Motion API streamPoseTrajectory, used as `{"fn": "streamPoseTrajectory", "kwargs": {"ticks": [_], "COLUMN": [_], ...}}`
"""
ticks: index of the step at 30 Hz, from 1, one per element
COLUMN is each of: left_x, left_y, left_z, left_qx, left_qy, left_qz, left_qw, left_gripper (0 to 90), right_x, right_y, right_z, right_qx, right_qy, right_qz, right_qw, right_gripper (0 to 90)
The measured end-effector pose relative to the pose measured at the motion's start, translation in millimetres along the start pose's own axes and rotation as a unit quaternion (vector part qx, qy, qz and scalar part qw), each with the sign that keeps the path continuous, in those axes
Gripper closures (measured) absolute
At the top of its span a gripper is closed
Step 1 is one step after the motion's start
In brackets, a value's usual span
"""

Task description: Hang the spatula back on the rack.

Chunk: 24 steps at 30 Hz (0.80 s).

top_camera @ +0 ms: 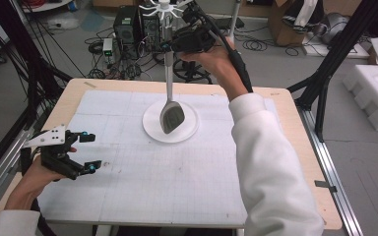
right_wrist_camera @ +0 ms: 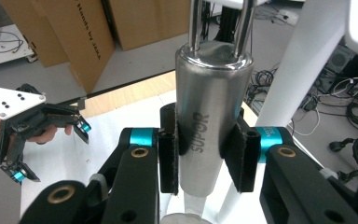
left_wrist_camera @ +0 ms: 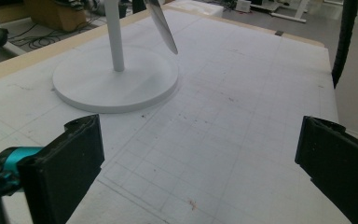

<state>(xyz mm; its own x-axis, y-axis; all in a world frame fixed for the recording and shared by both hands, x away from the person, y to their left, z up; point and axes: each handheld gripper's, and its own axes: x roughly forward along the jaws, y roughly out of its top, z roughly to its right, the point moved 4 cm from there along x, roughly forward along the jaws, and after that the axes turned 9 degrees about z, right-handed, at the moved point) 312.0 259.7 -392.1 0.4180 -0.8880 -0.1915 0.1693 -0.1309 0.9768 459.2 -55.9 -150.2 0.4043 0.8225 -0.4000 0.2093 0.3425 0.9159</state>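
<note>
My right fingers [right_wrist_camera: 205, 156] grip the steel spatula handle [right_wrist_camera: 212, 116] at the white rack [top_camera: 170, 123] near the tabletop's far edge; left fingers [left_wrist_camera: 200, 168] idle open. Next, hook it carefully.

High view looks down the table [top_camera: 128, 196]; both gripper views, seemingly low and close, share its stand [left_wrist_camera: 116, 84].

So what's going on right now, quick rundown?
Right gripper clamped on steel spatula handle, beside white rack. Left gripper open, idle over table. Nothing in the way.
</note>
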Motion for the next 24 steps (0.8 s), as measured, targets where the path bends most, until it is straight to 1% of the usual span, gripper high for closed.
{"fn": "streamPoseTrajectory", "kwargs": {"ticks": [3, 7, 12, 17, 22, 24], "left_x": [-0.4, -0.7, -0.1, 0.0, 0.2, 0.3], "left_y": [0.2, 0.2, -0.2, 0.2, 0.3, 0.3], "left_z": [0.1, -0.5, -0.5, -0.1, 0.0, -0.1], "left_qx": [0.002, 0.002, 0.002, 0.001, 0.002, 0.004], "left_qy": [-0.002, -0.002, -0.001, -0.001, -0.001, -0.001], "left_qz": [0.0, 0.0, -0.001, 0.002, 0.002, 0.0], "left_qw": [1.0, 1.0, 1.0, 1.0, 1.0, 1.0], "left_gripper": [1.7, 1.7, 1.7, 1.7, 1.7, 1.7], "right_x": [3.3, 6.0, 7.4, 7.8, 9.3, 9.7], "right_y": [0.3, 0.1, 0.9, 2.2, 3.4, 3.3], "right_z": [0.3, 0.6, 0.2, -0.7, -1.9, -2.4], "right_qx": [-0.004, 0.002, -0.001, 0.0, -0.004, -0.002], "right_qy": [0.0, -0.004, -0.004, -0.005, -0.004, -0.006], "right_qz": [-0.003, -0.004, -0.009, -0.009, -0.009, -0.013], "right_qw": [1.0, 1.0, 0.9999, 0.9999, 0.9999, 0.9999], "right_gripper": [69.4, 69.4, 69.4, 69.4, 69.4, 69.4]}}
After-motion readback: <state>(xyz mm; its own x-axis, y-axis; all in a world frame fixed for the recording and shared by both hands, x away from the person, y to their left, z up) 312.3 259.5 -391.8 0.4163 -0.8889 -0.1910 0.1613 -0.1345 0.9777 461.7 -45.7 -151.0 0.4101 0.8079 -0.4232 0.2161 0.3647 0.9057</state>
